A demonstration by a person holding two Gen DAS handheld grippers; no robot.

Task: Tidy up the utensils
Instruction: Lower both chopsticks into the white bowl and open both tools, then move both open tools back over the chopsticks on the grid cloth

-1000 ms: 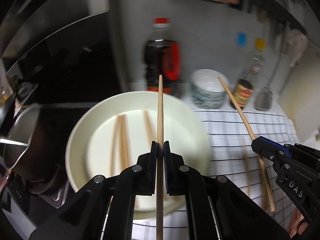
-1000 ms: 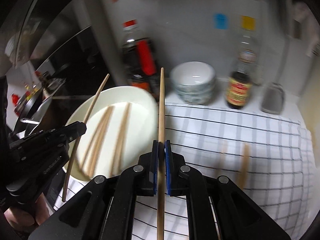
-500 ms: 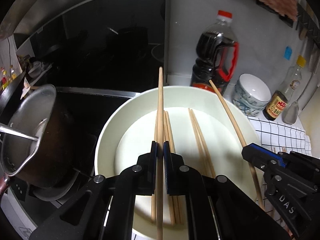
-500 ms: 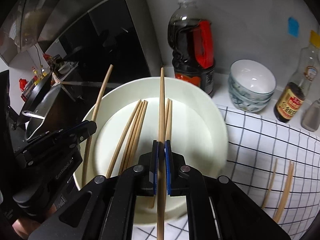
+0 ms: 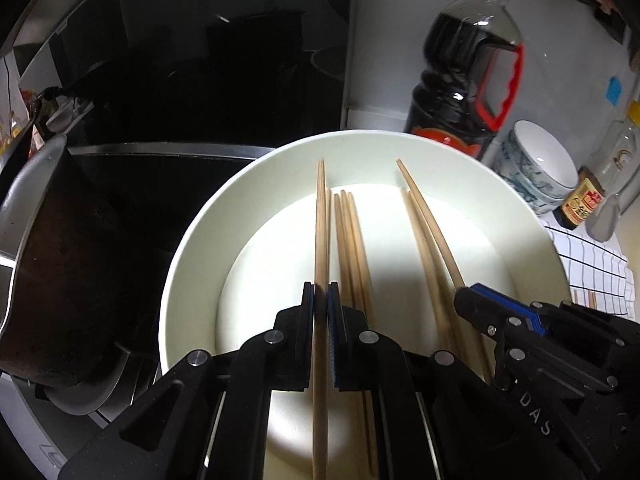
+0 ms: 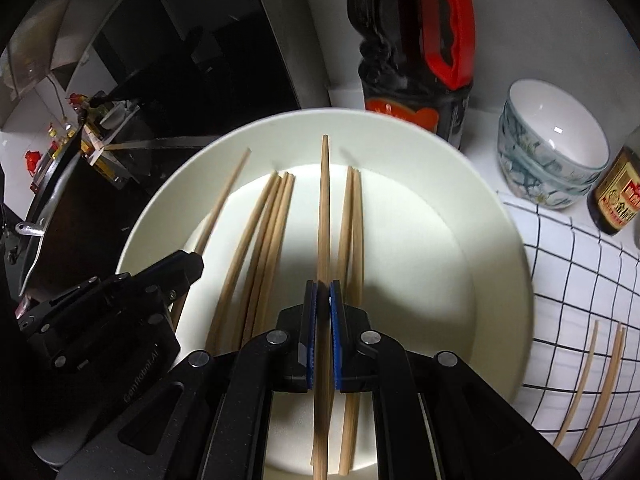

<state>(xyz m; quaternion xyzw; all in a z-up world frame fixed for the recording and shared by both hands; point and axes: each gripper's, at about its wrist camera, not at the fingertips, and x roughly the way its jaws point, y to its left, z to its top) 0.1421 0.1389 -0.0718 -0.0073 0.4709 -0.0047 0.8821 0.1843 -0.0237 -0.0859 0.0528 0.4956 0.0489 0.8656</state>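
Gripping one chopstick (image 5: pixel 320 220) apiece, the left gripper (image 5: pixel 321 308) and right gripper (image 6: pixel 322 304) hang over a white plate (image 5: pixel 192 248), fingers clamped tight on the sticks. Five more chopsticks (image 6: pixel 264 240) lie in the plate; others (image 6: pixel 596 376) rest on the checked cloth (image 6: pixel 580 264).

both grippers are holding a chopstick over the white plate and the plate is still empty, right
Not quite: the white plate is not empty. The right wrist view shows several loose chopsticks lying in it already. The rest holds: the left gripper and the right gripper each clamp one chopstick over the plate.
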